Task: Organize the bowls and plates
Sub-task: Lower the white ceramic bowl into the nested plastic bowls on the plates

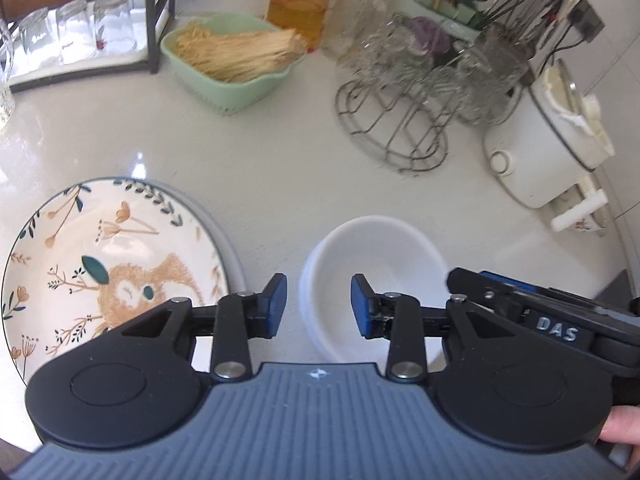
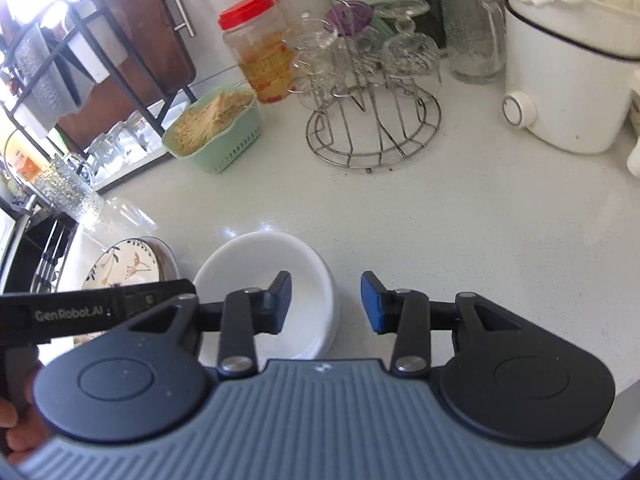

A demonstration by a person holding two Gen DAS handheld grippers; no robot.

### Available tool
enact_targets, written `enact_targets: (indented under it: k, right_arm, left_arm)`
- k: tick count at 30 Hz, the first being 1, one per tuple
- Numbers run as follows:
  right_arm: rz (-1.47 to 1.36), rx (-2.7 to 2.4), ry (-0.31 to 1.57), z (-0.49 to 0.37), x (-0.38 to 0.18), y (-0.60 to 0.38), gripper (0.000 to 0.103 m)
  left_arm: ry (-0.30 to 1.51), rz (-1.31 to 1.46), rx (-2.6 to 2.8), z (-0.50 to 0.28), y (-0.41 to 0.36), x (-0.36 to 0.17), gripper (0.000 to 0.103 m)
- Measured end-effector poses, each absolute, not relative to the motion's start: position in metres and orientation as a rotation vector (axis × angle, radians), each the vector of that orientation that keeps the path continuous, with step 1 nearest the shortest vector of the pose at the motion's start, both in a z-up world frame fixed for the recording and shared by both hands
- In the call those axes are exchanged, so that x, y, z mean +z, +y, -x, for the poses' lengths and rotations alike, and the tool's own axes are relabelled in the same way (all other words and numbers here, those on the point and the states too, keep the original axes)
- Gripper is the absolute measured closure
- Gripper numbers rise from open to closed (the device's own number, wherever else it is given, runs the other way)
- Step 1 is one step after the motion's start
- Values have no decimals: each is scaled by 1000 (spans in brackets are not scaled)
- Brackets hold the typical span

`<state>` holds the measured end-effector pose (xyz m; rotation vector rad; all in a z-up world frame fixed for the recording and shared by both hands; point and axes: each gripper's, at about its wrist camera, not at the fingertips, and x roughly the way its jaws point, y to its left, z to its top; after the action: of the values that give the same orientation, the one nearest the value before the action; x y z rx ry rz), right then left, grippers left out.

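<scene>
Left gripper [image 1: 319, 305]: seen nearest the lens, its blue-padded fingers spread apart with nothing pinched between them; the near-left rim of the white bowl shows through the gap.
Right gripper [image 2: 325, 304]: likewise held spread and empty — its left finger hangs over the bowl's interior, its right finger over bare counter.
White bowl [image 1: 374, 276]: placed upright on the pale countertop [image 1: 260, 152], empty, just to the right of the plate and apart from it.
Floral plate [image 1: 100, 264]: set on the counter at the left, decorated with an owl and leaf sprigs; a grey rim is seen under its right edge, so it appears to rest on another plate.
Green basket [image 1: 236, 84]: found farther back, filled with pale dried strands.
Red-lidded jar [image 2: 256, 52]: stood behind the basket, amber contents visible.
Wire glass rack [image 2: 372, 120]: positioned at the back centre, upturned glasses hung on it.
White cooker [image 2: 568, 80]: stood at the far right — a round knob faces forward.
</scene>
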<state>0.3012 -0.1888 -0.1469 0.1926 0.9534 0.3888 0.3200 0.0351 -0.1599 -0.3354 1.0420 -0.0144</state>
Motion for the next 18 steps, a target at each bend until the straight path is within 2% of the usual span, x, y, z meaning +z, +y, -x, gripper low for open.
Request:
enact_targets:
  k: [9, 18]
  right_arm:
    - [-244, 404, 1024, -307, -175, -186, 62]
    - [-283, 406, 1061, -305, -188, -182, 64]
  left_arm:
    - [1098, 286, -40, -335, 30, -180, 63]
    - [1161, 307, -71, -339, 23, -192, 68]
